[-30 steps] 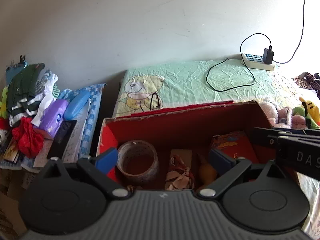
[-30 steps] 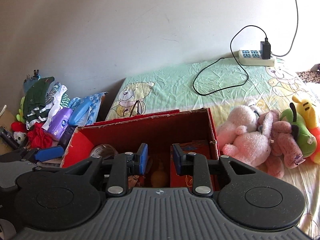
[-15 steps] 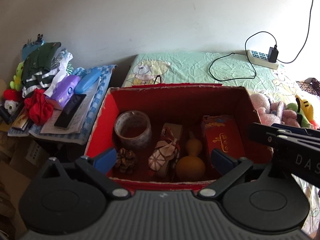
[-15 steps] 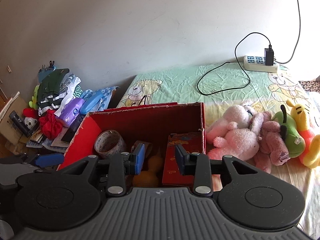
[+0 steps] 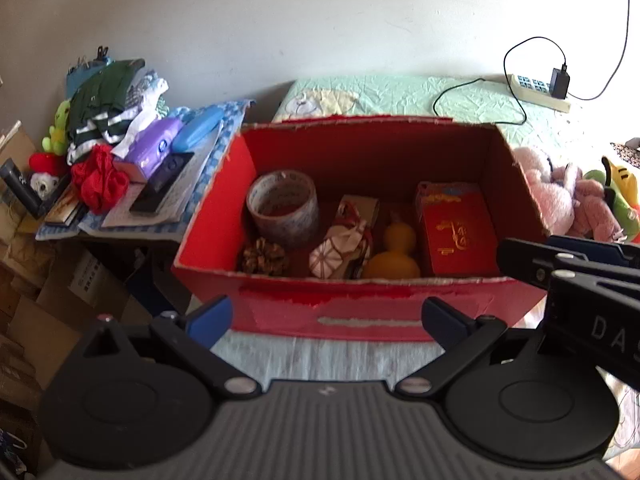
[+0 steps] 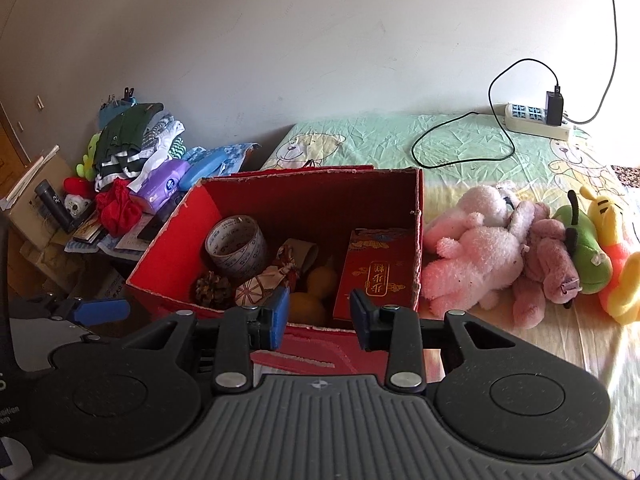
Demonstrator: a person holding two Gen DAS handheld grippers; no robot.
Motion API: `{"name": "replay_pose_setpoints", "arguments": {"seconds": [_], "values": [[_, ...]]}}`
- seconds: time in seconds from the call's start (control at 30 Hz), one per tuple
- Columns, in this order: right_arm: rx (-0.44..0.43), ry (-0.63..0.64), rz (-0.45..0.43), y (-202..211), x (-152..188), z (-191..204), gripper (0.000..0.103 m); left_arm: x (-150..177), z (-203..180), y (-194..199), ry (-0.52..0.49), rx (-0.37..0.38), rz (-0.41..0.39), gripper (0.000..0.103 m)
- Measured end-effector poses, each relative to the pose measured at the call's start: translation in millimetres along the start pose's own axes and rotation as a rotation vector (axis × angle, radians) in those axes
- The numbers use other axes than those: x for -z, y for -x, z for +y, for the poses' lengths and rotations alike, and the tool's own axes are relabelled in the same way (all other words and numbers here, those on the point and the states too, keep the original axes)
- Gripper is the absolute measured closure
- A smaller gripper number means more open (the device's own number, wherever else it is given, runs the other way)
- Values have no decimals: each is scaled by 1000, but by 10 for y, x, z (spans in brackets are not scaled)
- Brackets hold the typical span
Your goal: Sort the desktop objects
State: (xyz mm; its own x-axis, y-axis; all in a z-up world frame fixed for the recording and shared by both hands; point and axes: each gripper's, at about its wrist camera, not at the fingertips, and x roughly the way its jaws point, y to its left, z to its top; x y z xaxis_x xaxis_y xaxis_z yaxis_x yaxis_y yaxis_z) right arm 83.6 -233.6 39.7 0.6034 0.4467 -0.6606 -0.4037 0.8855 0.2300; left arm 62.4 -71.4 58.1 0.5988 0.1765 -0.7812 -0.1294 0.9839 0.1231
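Note:
A red cardboard box [image 5: 360,312] [image 6: 168,240] stands on the bed. Inside lie a tape roll [image 5: 282,208] [image 6: 236,246], a pine cone [image 5: 265,257] [image 6: 213,289], a patterned cloth pouch [image 5: 340,242] [image 6: 264,286], a yellow gourd [image 5: 394,254] [image 6: 316,280] and a red packet box [image 5: 456,232] [image 6: 378,272]. My left gripper [image 5: 327,318] is open wide, empty, in front of the box's near wall. My right gripper [image 6: 319,316] is partly open, empty, just above the box's near rim, and shows at the right of the left wrist view [image 5: 568,264].
Left of the box a cluttered side table [image 5: 120,220] holds clothes, a purple tissue pack [image 5: 154,152], a blue case [image 5: 198,130] and a phone. Plush toys [image 6: 512,248] lie right of the box. A power strip [image 6: 534,118] with a cable sits by the wall. Cardboard boxes [image 5: 24,304] stand lower left.
Both grippers have pulled back and up from the box, so its whole inside and front wall show. The right gripper's jaws have opened slightly wider. Nothing was taken hold of.

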Motion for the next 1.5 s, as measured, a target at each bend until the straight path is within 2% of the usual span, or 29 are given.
{"name": "replay_pose_setpoints", "arguments": {"seconds": [0.5,0.77,0.83,1.2,1.5], "values": [[55,33,80,-114,275,124,64,291,129,-263,1,7,111,2],[75,48,139,-227,390,166,62,395,191,-492,-3,9,220,2],[77,47,149,-246,408,184,57,414,188,-524,-14,6,234,2],[55,36,228,-453,523,220,57,527,227,-775,-60,-18,332,2],[15,29,240,-533,424,308,57,418,366,-786,-68,-33,325,2]]}}
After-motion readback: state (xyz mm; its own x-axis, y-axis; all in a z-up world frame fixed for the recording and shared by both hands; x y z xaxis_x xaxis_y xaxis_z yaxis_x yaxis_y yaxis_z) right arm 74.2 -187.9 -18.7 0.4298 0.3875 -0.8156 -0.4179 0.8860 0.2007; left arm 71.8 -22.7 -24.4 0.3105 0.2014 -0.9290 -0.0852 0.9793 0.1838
